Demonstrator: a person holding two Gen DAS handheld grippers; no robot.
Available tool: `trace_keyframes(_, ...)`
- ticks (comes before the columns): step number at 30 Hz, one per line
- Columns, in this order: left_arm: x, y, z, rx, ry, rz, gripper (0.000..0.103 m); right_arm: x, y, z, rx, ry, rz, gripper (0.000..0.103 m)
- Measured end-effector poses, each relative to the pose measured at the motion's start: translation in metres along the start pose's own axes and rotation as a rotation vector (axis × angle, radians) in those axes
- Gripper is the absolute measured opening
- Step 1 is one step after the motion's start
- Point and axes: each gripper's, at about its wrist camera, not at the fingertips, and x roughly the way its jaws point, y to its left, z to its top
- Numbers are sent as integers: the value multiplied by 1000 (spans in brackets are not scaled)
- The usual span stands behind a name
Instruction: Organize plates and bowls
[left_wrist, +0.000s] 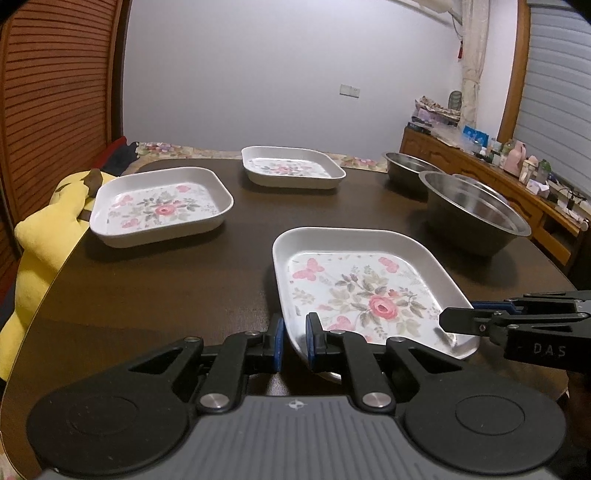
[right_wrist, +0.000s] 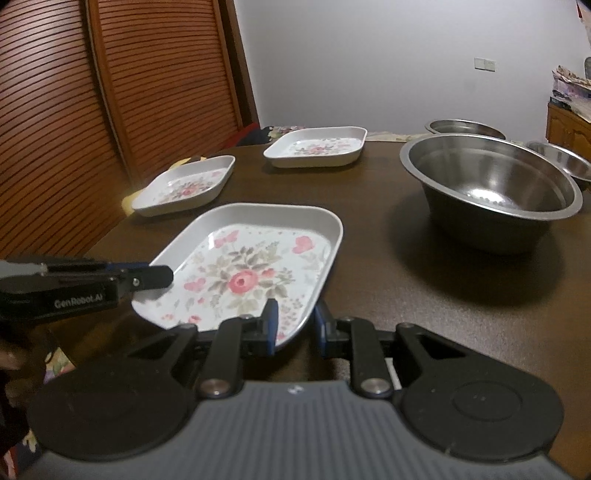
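A square white plate with a pink rose pattern (left_wrist: 362, 291) (right_wrist: 251, 266) lies nearest on the dark wooden table (left_wrist: 166, 295). My left gripper (left_wrist: 295, 341) (right_wrist: 155, 277) is shut on its near left rim, blue pads on either side of the edge. My right gripper (right_wrist: 295, 325) (left_wrist: 454, 321) is clamped on the near right rim. The plate's near edge looks slightly raised. Two matching plates sit further back, one at the left (left_wrist: 162, 206) (right_wrist: 184, 188) and one at the far middle (left_wrist: 291, 166) (right_wrist: 317, 147).
Three steel bowls stand on the right: a large one (left_wrist: 476, 210) (right_wrist: 491, 184), a second behind it (left_wrist: 410, 166) (right_wrist: 461, 127) and a third at the far right (right_wrist: 561, 158). A yellow plush toy (left_wrist: 48, 236) leans at the table's left edge. A cluttered sideboard (left_wrist: 498, 177) runs along the right wall.
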Motion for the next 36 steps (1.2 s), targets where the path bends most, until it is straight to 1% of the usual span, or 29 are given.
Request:
trace_keyframes(11, 0, 2, 4, -15, -7, 13, 13, -3, -4, -4, 6, -16, -5, 23)
trace_keyframes(15, -3, 3, 7, -18, -12, 19, 20, -7, -6, -2, 4, -26, -16, 23)
trace_keyframes(24, -13, -1, 19, 0, -41, 15, 26, -20, -6, 10, -14, -78, -32, 23)
trace_keyframes(36, -15, -3, 37, 42, -66, 18, 29, -22, -6, 34, -40, -133, -11, 23)
